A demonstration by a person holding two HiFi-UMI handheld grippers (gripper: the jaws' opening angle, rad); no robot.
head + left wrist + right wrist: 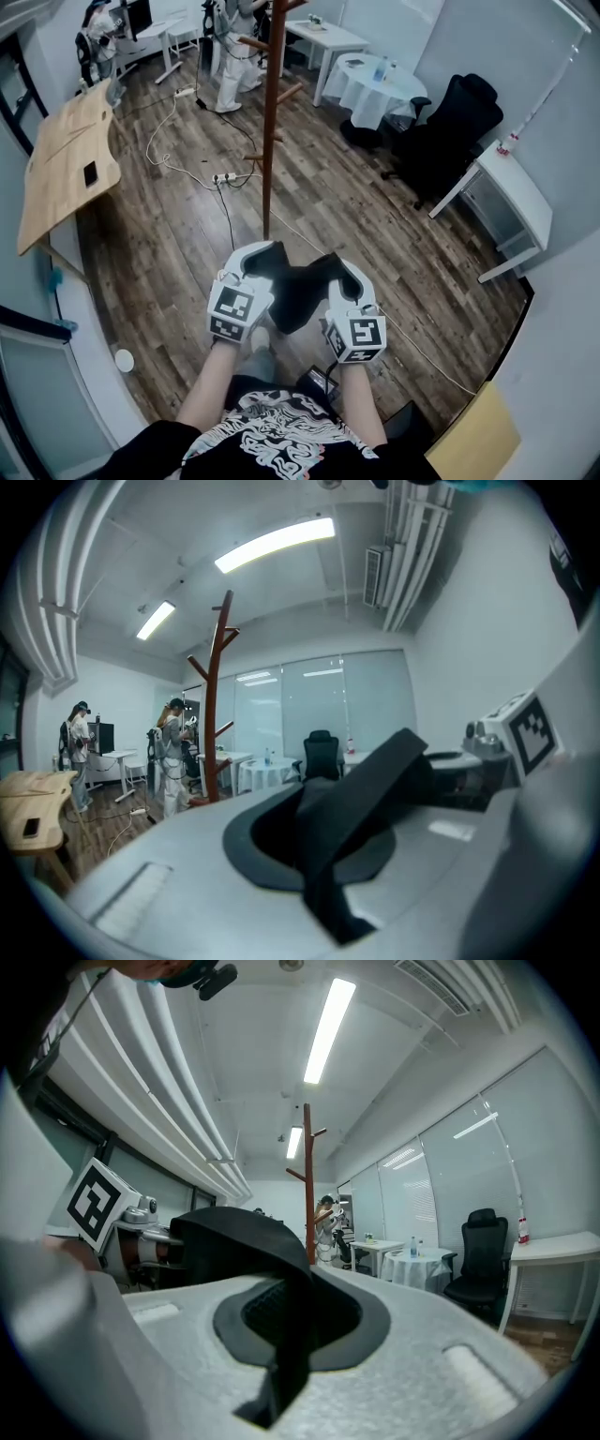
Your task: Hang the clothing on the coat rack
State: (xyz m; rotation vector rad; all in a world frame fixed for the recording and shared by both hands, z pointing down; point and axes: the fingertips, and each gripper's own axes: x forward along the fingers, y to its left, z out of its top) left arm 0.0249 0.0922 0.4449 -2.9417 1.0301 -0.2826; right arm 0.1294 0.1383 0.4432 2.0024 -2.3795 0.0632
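Left gripper (263, 255) and right gripper (344, 272) each clamped on black clothing (300, 287), wood-plank floor (356, 211) — coat rack (272, 122) ahead

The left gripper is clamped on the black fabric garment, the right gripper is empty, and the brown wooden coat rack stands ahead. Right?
Not quite: the right gripper is not empty. The right gripper view shows its jaws closed on the black fabric garment too. The left gripper is clamped on it, and the brown wooden coat rack stands ahead.
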